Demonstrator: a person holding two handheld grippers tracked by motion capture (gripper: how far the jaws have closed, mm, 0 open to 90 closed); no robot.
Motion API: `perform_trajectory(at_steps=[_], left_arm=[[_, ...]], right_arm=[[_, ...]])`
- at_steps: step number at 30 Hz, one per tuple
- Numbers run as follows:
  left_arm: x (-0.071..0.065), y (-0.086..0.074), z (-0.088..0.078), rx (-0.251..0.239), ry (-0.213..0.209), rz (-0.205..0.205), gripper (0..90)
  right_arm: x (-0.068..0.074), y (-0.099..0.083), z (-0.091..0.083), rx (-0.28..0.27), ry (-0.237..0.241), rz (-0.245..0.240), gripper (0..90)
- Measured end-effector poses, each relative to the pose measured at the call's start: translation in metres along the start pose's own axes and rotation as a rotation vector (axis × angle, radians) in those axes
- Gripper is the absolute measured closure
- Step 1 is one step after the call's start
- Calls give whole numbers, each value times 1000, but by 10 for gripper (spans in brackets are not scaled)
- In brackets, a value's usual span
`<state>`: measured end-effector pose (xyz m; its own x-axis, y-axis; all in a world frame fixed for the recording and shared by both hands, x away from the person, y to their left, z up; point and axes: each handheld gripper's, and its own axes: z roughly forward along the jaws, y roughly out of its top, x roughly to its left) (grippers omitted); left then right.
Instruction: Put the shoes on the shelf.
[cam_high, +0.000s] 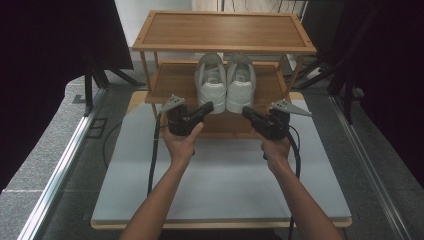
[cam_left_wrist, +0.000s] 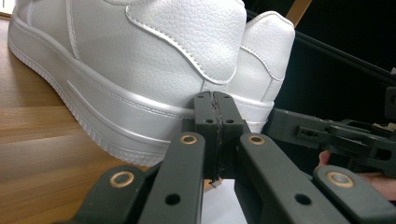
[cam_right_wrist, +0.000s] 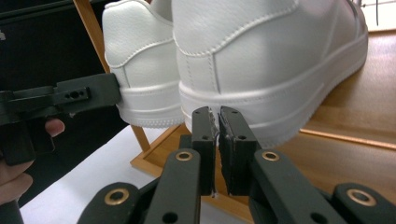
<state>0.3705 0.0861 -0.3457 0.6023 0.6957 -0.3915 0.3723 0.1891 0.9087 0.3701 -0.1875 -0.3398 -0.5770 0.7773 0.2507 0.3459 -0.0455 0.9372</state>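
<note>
A pair of white sneakers stands side by side on the middle shelf of a wooden rack (cam_high: 222, 30), heels toward me: the left shoe (cam_high: 212, 82) and the right shoe (cam_high: 241, 82). My left gripper (cam_high: 209, 106) points at the left shoe's heel (cam_left_wrist: 140, 56), its jaws pressed together with nothing between them (cam_left_wrist: 215, 100). My right gripper (cam_high: 246, 110) points at the right shoe's heel (cam_right_wrist: 271, 56), its jaws (cam_right_wrist: 218, 114) parted by a narrow slit and holding nothing. Both tips hover just short of the soles. Each gripper view also shows the other gripper off to the side.
The rack stands at the far end of a white board (cam_high: 220, 175) framed in wood. Its top shelf overhangs the shoes. Black cables (cam_high: 152, 155) trail from both grippers across the board. Metal rails and dark stands flank the table.
</note>
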Motion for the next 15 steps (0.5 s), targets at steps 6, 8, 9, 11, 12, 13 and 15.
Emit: perform_trajectory(at_steps=[6,8,9,11,12,13,15], left_arm=[[4,-1,-1,-6,6,-13,900],[2,-3,-2,-12,5,-20,894],[2,-4,-2,-16,-2,-26,880],[4,-4,-3,-15,-26,-50,838],[4,-4,-3,-15,-26,-50,822],[4,-4,-3,-11,-31,-53,800],[5,-4,-6,-13,-33,-56,777]], right_arm=[[-1,-3,0,8,13,17,838],[0,-3,0,10,18,15,838],[0,-3,0,10,21,13,838],[0,-3,0,12,21,11,836],[0,-3,0,12,21,11,836],[0,-3,0,11,18,11,835],[-1,-2,-2,9,18,17,831]])
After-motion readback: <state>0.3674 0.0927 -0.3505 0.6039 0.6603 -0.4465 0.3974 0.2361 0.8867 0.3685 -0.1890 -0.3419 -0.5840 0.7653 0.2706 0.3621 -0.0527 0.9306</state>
